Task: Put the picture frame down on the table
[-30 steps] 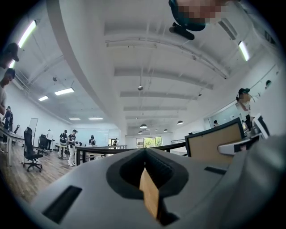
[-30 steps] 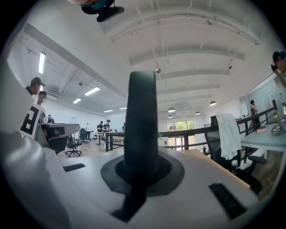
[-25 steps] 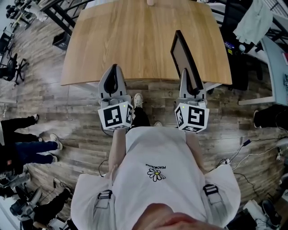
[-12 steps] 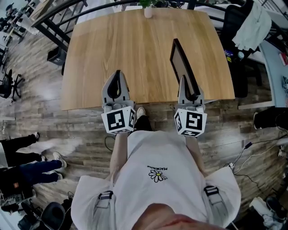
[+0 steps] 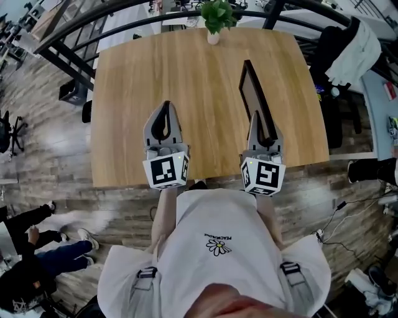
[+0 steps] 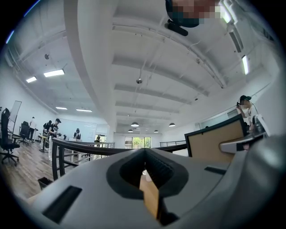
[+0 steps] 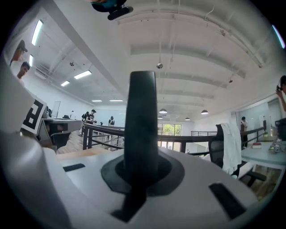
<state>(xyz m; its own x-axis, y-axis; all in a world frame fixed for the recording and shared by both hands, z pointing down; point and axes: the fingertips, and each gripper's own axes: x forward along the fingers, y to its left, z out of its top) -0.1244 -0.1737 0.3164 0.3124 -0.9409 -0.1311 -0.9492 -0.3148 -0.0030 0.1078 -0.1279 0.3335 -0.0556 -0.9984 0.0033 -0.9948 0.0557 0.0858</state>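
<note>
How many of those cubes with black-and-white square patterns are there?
2. The left cube sits at the back of the left gripper; the right cube at the back of the right gripper, which grips the picture frame. None seems hidden.

A small green potted plant (image 5: 216, 15) stands well ahead of the left hand-held gripper (image 5: 165, 110) and the right hand-held gripper (image 5: 256, 118), roughly between their lines. Beyond it curves a black railing (image 5: 112, 30). Off to the right of the right hand-held gripper, a dark chair (image 5: 329, 49) carries a white garment (image 5: 357, 37). Behind and left of the left hand-held gripper, people (image 5: 37, 248) are partly in view on the wood-plank floor (image 5: 81, 192). Cables (image 5: 329, 227) trail behind and right of the right one.
</note>
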